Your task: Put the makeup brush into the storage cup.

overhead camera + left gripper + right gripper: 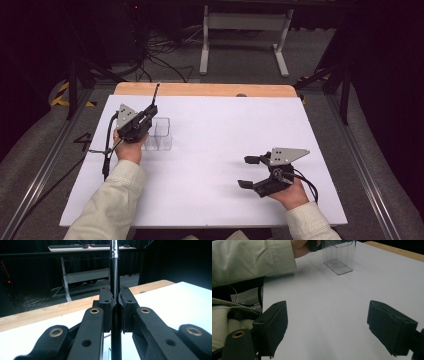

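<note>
- The left gripper [144, 116], in the upper left of the high view, has its jaws clenched on a thin black rod [155, 95]; in the left gripper view the rod [114, 277] runs straight up the centre of the frame, pinched between the two pads.
- The rod looks stiff, light and smooth, with a glossy shaft that could slip or swivel in a loose grip. I judge the hold near its lower part to be sound, since the long free end acts as a lever.
- Just right of that hand stands a clear plastic holder [159, 134] on the white counter [220, 130]. It looks light, hard-walled and easy to tip or push.
- The right gripper [250, 172], in the lower right of the high view, has its jaws released and grasps nothing.
</note>
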`<state>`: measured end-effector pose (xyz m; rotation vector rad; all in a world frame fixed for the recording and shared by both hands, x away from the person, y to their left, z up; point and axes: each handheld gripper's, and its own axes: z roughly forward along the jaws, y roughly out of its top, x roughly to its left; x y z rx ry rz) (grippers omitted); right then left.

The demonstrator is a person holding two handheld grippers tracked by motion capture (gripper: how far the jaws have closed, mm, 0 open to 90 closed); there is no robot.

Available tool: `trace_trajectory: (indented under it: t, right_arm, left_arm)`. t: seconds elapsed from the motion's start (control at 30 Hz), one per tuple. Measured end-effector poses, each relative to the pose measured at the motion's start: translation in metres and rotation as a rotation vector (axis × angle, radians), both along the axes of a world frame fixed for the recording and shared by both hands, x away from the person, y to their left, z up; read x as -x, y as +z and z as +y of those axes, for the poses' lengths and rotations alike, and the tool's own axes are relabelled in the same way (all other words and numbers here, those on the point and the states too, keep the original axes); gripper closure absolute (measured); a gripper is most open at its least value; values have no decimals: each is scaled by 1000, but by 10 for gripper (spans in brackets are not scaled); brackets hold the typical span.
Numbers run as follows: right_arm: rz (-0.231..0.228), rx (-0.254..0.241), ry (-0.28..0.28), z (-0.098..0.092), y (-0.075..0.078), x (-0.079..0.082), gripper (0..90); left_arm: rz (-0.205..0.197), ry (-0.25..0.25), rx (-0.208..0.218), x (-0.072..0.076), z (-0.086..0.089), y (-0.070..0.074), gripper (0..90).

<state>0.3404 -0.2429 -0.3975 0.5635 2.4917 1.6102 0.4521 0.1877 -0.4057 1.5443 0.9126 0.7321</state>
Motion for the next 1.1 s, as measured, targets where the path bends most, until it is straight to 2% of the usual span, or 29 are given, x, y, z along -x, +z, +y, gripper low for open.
trace_trajectory:
  t: [0.3, 0.37, 0.97, 1.1]
  right_arm:
    - [-3, -2, 3, 0, 0, 1, 173]
    - [-2, -2, 3, 0, 0, 0, 173]
    - [2, -2, -1, 0, 0, 0, 171]
    - [-2, -3, -2, 0, 0, 0, 171]
  left_arm:
    - [23, -2, -9, 0, 1, -3, 823]
    - [34, -1, 1, 2, 2, -4, 821]
    - [56, -22, -7, 9, 4, -4, 821]
    - [72, -25, -10, 13, 6, -5, 822]
